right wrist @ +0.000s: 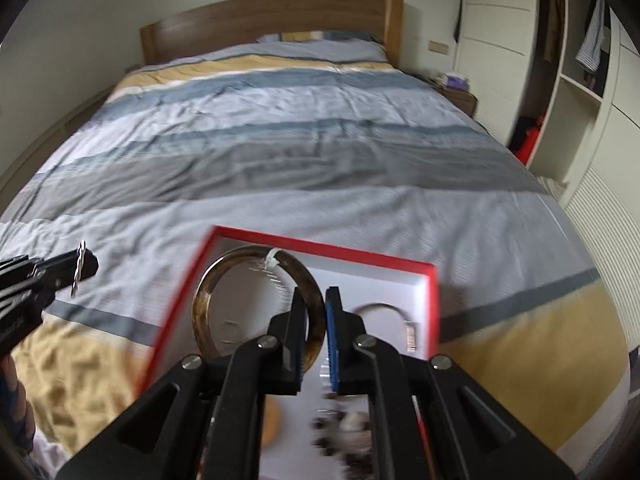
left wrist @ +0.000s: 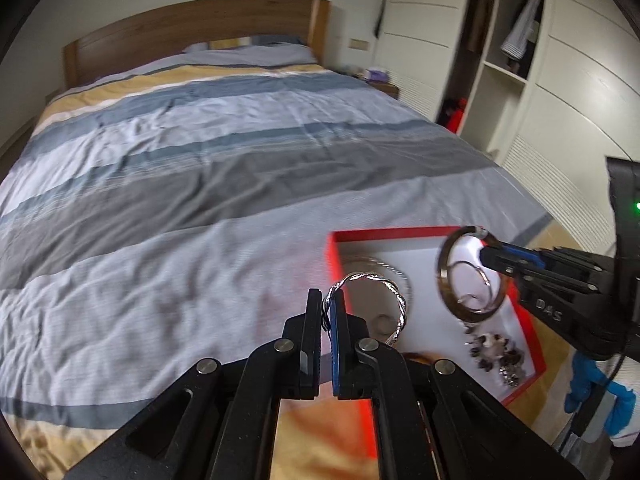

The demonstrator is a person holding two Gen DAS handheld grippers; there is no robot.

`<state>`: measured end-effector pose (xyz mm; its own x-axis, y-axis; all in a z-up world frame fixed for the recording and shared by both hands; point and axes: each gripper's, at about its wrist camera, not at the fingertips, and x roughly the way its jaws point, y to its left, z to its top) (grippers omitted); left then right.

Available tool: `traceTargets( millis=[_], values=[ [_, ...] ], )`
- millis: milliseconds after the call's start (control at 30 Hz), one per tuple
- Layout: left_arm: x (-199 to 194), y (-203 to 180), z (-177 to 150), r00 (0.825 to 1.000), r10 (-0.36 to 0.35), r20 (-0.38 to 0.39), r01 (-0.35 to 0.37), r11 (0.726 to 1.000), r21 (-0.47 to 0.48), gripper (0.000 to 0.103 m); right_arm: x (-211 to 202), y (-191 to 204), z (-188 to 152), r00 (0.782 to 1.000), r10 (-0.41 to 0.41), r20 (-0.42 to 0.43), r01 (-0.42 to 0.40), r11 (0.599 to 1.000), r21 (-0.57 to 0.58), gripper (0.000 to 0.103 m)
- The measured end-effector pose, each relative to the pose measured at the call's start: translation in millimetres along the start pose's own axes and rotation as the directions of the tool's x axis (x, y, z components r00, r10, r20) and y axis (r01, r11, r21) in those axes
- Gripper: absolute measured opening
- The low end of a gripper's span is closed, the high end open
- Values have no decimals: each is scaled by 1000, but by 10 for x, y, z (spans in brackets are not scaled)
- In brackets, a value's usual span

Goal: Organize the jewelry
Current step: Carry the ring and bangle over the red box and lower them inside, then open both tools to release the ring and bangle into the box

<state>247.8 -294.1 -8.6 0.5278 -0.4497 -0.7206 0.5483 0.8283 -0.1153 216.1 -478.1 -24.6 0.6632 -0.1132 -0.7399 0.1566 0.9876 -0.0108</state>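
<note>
The left tool (left wrist: 329,316) is clenched on a twisted silver bracelet (left wrist: 374,300), pinching one side of the loop so the rest of it arcs up and to the right, out past the fingertips. The right tool (right wrist: 318,312) is clenched on a brown bangle (right wrist: 256,308), gripping the right side of the ring, so the ring stands nearly upright and reaches out to the left of the fingers, with a small white tag (right wrist: 270,261) tied at its top. Both pieces hang in the air over or beside the red box (left wrist: 528,338) with the white floor, which lies on the striped bed (left wrist: 200,200) near its foot. From the left wrist view the box sits ahead and to the right of the left tool, with the bracelet held just over the box's left wall; the right tool reaches in from the right with the bangle directly above the white floor, so it looks the nearer one for a drop. Already lying in the box are a thin wire bangle (left wrist: 394,270), a small ring (left wrist: 383,323) and a dark beaded piece (left wrist: 496,356). I judge the next move depends on lowering each ring flat, tipping its open face from upright towards the box floor, on a bare patch away from the beads.
</note>
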Motion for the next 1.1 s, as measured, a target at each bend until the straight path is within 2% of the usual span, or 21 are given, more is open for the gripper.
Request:
traceTargets(
  millis=[233, 400, 667, 933, 1033, 1100],
  values=[
    [520, -458, -114, 996, -28, -86, 33, 998, 62, 4, 381, -241, -47, 998, -22, -59, 22, 1000, -2, 8],
    [758, -525, -256, 992, -15, -128, 26, 996, 82, 4, 585, -278, -76, 996, -17, -91, 16, 1000, -13, 8],
    [876, -560, -295, 991, 5, -132, 8, 995, 96, 4, 723, -236, -105, 992, 1, -128, -6, 999, -36, 9],
    [887, -524, -282, 991, 2, -132, 10, 996, 90, 7, 729, -260, -97, 988, -19, -156, 13, 999, -36, 12],
    [853, -512, -276, 992, -6, -129, 17, 997, 81, 13, 691, -297, -107, 988, -18, -153, 15, 1000, -22, 26],
    [811, -509, -279, 992, -16, -126, 25, 997, 74, 16, 630, -316, -112, 990, -7, -142, 6, 1000, -10, 29]
  ],
)
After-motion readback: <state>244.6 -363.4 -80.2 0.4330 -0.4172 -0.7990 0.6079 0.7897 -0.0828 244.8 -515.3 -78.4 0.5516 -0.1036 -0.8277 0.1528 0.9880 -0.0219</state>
